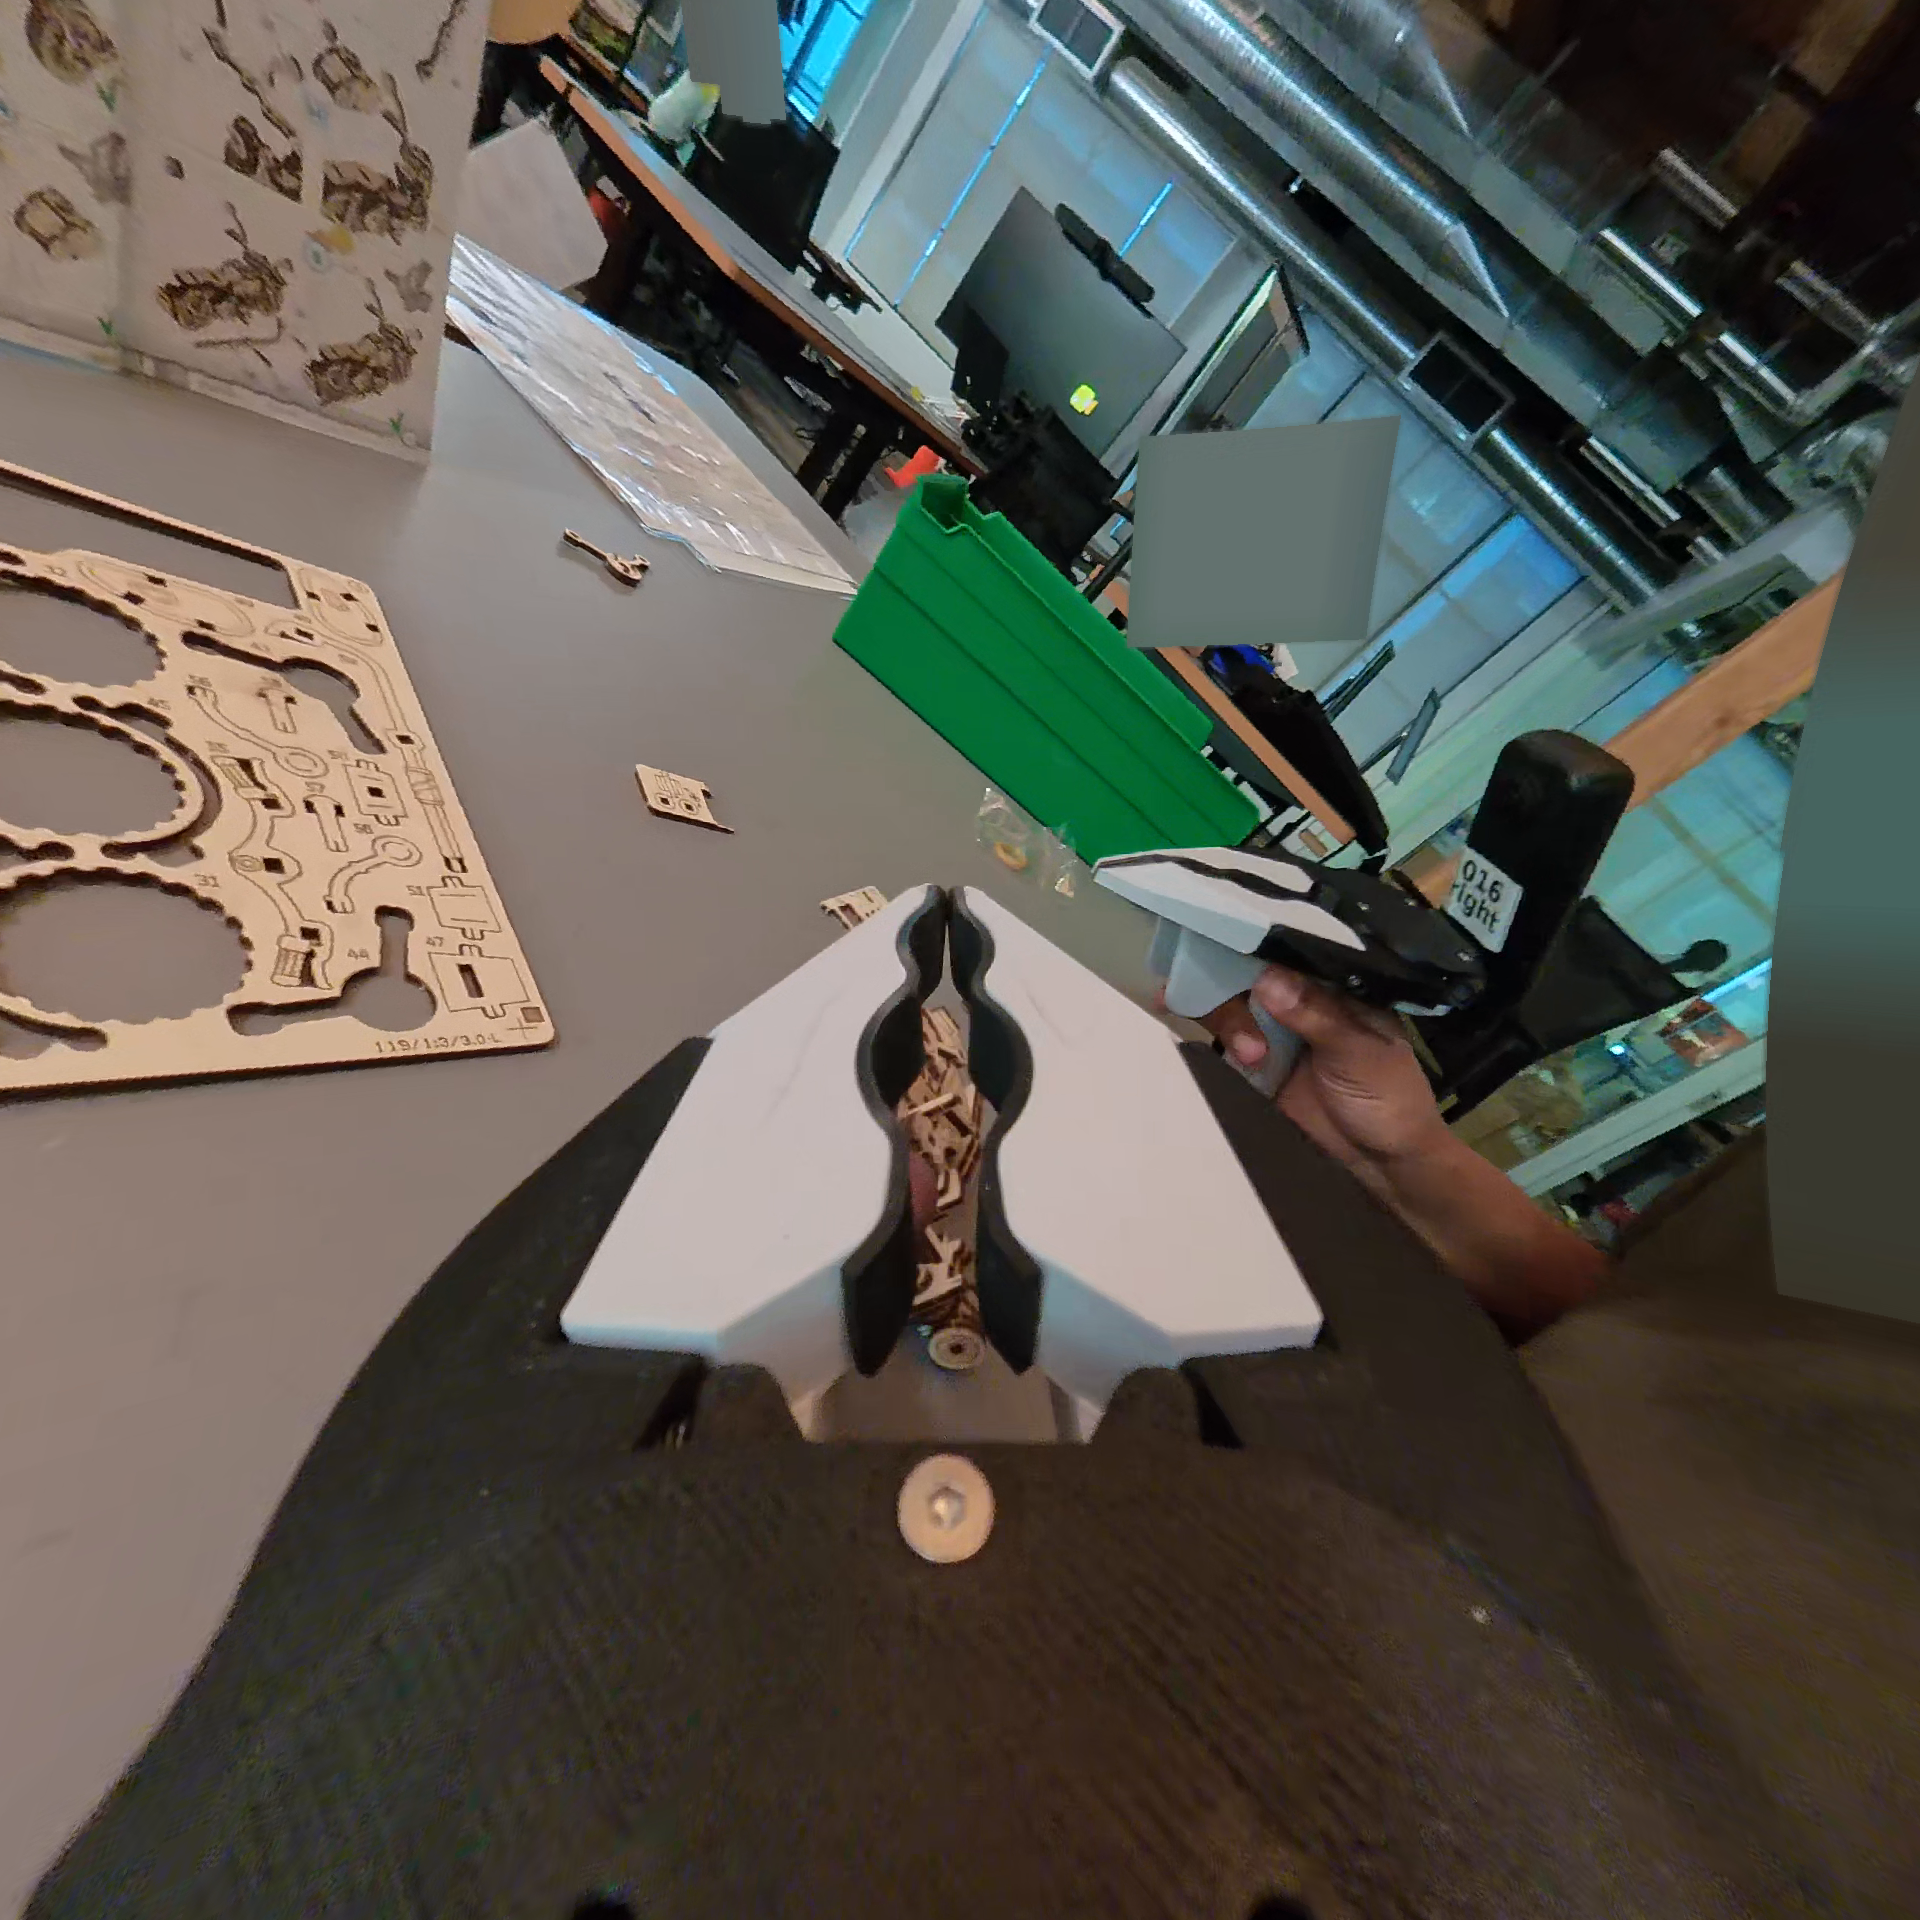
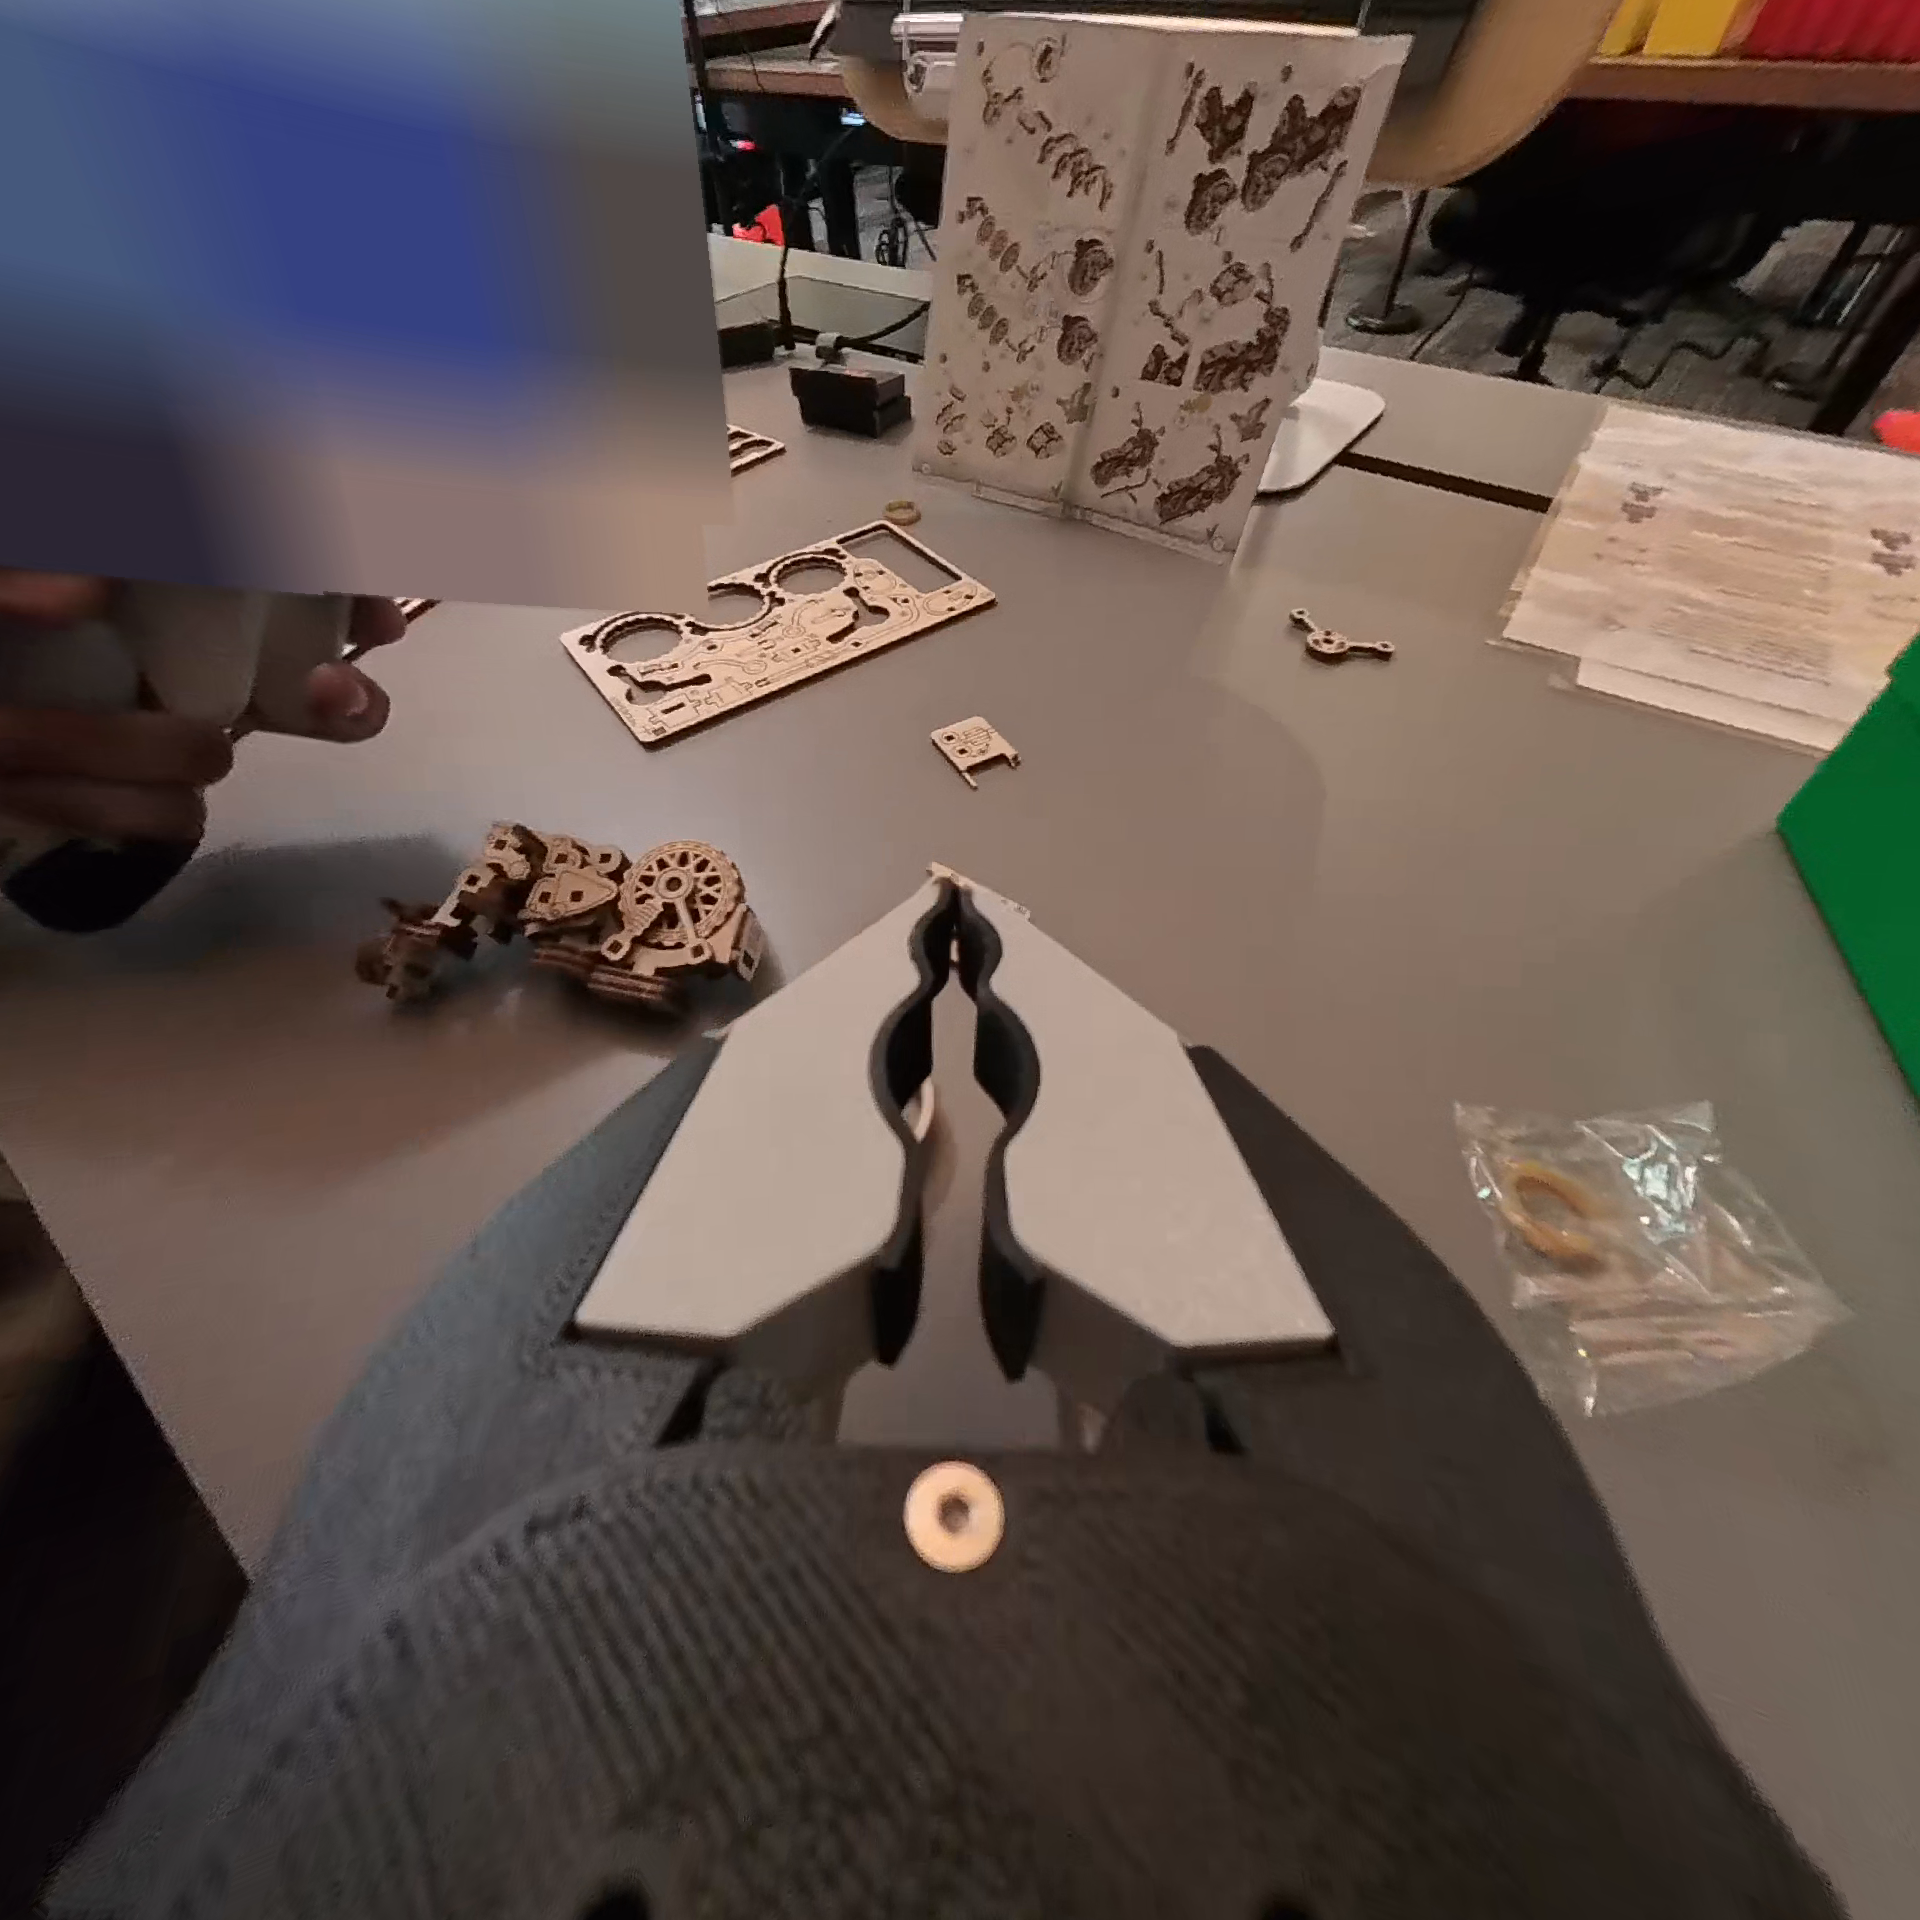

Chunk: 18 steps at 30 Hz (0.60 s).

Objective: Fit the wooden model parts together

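- Left wrist view: the left gripper (image 1: 949, 902) is hovering above the grey table (image 1: 582, 935) with its jaws pressed together at the tips; nothing is showing between the tips.
- The partly built wooden model (image 1: 940, 1164) is lying directly beneath this gripper and is showing only through the gap between the black finger pads (image 1: 883, 1049).
- The punched-out wooden sheet (image 1: 249, 821) is lying flat on the table to the left, and a small square wooden part (image 1: 677, 795) is lying apart from it, ahead of the gripper.
- A small key-shaped part (image 1: 608, 558) is lying farther off, near a flat instruction sheet (image 1: 644, 426).
- The right gripper (image 1: 1132, 885) is being held by a hand (image 1: 1340, 1070) at the right, in front of the green bin (image 1: 1029, 696); its jaws are appearing clenched.
- Right wrist view: the right gripper (image 2: 953, 902) is hovering over the table (image 2: 1351, 883), jaws clenched on a thin pale wooden piece (image 2: 943, 873) that is barely protruding at the tips.
- The wooden model (image 2: 582, 925) is resting on the table to the left of the tips, well apart from them.
- The wooden sheet (image 2: 769, 644) is lying beyond it, and the upright instruction booklet (image 2: 1132, 281) is standing behind.
- A clear plastic bag (image 2: 1621, 1236) is lying to the right.
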Each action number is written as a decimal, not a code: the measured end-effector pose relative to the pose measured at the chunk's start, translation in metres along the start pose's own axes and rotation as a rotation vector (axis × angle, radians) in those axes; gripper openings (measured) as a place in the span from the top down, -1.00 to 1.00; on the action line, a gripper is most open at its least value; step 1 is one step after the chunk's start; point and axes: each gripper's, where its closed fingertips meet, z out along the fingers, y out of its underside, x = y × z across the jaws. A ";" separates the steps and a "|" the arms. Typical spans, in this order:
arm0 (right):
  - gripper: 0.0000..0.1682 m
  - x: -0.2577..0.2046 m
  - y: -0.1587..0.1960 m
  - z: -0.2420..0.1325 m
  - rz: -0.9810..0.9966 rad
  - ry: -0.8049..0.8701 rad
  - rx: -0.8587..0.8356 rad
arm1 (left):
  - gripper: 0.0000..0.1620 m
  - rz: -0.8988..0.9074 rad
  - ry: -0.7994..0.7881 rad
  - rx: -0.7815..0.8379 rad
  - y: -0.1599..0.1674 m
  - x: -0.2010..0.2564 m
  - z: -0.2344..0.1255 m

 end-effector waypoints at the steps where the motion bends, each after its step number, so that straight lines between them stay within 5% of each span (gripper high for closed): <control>1: 1.00 -0.002 0.000 0.000 -0.013 -0.010 0.003 | 1.00 -0.011 0.008 -0.001 0.000 0.001 0.000; 18: 1.00 -0.001 0.004 0.002 0.272 -0.165 0.008 | 1.00 -0.001 -0.027 0.035 -0.006 -0.008 -0.003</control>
